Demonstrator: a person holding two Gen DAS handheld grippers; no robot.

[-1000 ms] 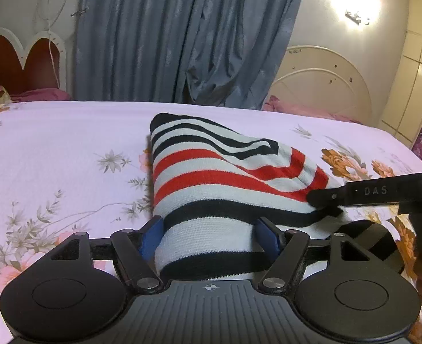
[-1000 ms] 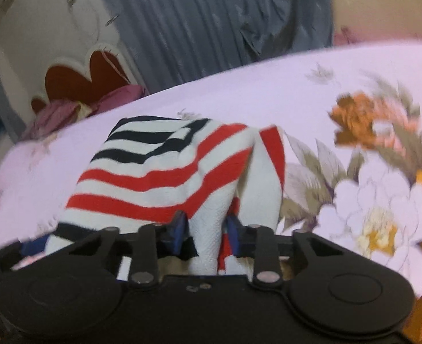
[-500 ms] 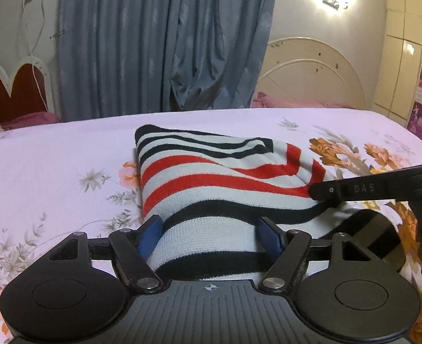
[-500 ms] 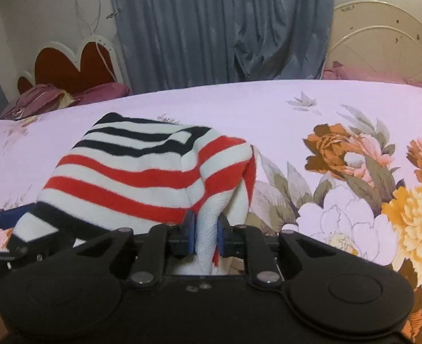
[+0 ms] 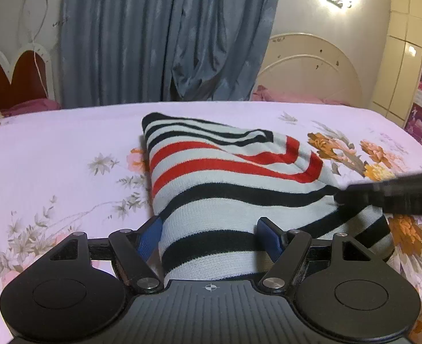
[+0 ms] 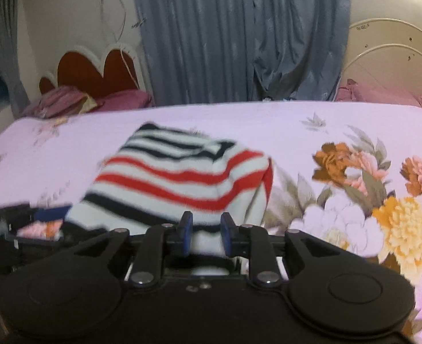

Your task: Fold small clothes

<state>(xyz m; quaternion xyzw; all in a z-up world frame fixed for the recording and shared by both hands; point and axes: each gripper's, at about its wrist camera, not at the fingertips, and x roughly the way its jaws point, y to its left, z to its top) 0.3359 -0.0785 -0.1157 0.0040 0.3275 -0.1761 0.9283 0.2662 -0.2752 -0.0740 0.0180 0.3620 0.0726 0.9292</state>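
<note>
My view is filled by the bed (image 5: pixel 53 149), its pale lilac sheet printed with orange, yellow and pink flowers, and a grey-blue curtain (image 5: pixel 165 37) hangs behind it. On the sheet near the middle lies the striped garment (image 5: pixel 225 177), white with black and red bands, bunched into a mound. Its near end runs between the blue pads of my left gripper (image 5: pixel 209 236), whose fingers stand spread wide on either side of the cloth without squeezing it. My right gripper (image 6: pixel 206 233) has its fingers parted a little, with the garment's (image 6: pixel 176 177) near white fold sitting in the gap; I cannot tell whether the pads press it. That view is blurred. I can read no lettering on either tool or on the cloth.
</note>
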